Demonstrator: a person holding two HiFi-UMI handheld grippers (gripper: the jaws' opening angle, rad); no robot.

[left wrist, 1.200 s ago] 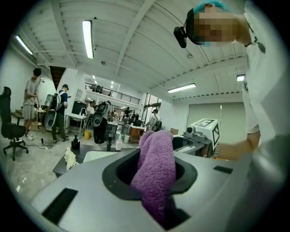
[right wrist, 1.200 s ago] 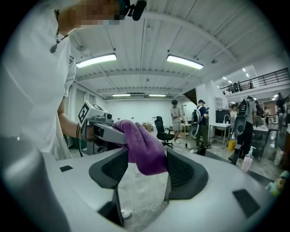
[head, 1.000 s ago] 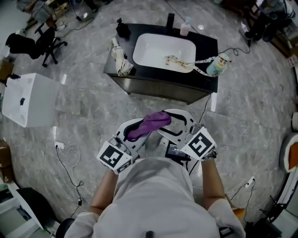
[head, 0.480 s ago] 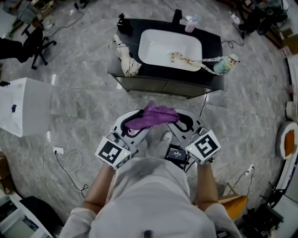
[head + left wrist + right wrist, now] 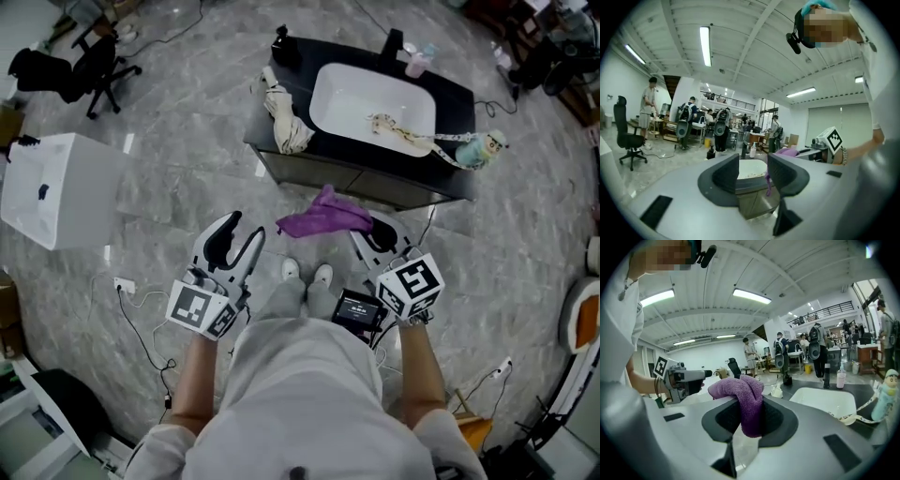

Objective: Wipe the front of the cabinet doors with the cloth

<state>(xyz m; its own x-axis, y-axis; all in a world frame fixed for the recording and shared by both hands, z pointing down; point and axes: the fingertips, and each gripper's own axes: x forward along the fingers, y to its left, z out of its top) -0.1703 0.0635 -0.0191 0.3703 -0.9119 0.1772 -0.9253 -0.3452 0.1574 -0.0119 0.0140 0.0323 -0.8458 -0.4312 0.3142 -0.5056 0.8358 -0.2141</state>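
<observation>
- floor (image 5: 169, 216): grey marbled surface. i see the person's two shoes side by side on it, pointing toward the cabinet.
- cabinet (image 5: 361, 185): dark vanity unit, upper centre of the head view. its doors face the person. its black top carries a white basin (image 5: 370, 103).
- white box (image 5: 56, 192): stands on the floor at far left, well apart from the cabinet.
- left gripper (image 5: 244, 228): held out to the left of the shoes and well apart from the cloth. its jaws have just been opening and now stand spread wide. in the left gripper view (image 5: 752, 173) nothing sits between the pads; i see only the distant cabinet through the gap.
- right gripper (image 5: 370, 232): held between the person and the cabinet. its jaws have just been closing and now pinch the cloth, as the right gripper view (image 5: 750, 418) confirms.
- cloth (image 5: 323, 216): purple and bunched. one fold (image 5: 750, 413) is clamped between the right pads and the rest spills out over the jaw tops toward the left gripper. it hangs in the air in front of the doors, apart from them.
- rolled pale umbrella (image 5: 281, 117): lies on the top's left end.
- tape measure (image 5: 412, 139): trails from the basin toward a small figurine (image 5: 487, 148) on the right end.
</observation>
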